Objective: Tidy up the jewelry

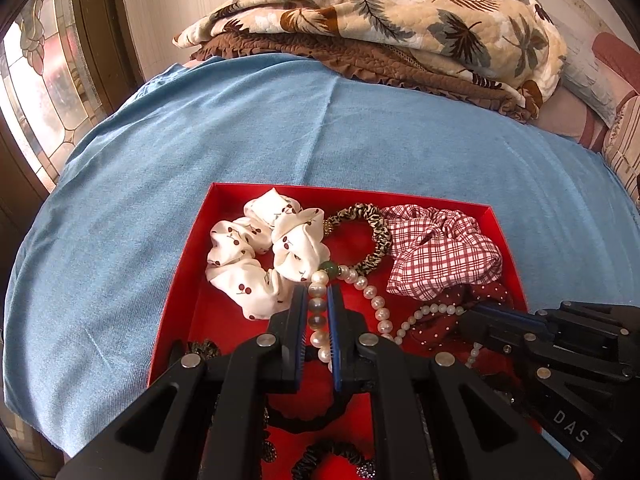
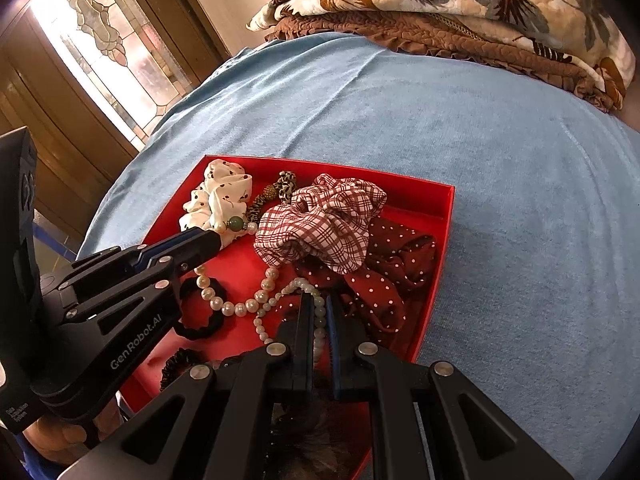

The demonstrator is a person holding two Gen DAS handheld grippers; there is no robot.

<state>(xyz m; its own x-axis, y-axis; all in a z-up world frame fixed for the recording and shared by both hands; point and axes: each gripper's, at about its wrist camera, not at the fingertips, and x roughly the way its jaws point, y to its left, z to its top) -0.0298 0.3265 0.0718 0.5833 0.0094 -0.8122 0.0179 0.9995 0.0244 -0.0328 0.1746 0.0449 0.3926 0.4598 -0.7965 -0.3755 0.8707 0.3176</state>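
A pearl necklace (image 1: 378,302) with a green bead (image 1: 330,268) lies strung across an open red box (image 1: 180,280). My left gripper (image 1: 317,296) is shut on the strand just below the green bead. In the right wrist view my right gripper (image 2: 319,300) is shut on another stretch of the same pearl necklace (image 2: 240,310), near the box's (image 2: 440,240) right side. The left gripper (image 2: 216,238) reaches in from the left there; the right gripper (image 1: 480,316) shows at the right edge of the left wrist view.
The box also holds a white cherry-print scrunchie (image 1: 260,256), a leopard hair tie (image 1: 376,236), a red plaid scrunchie (image 1: 440,252), a dark red dotted scrunchie (image 2: 400,256) and black hair ties (image 2: 200,320). It sits on a blue cloth (image 1: 240,140); folded blankets (image 1: 380,20) lie behind.
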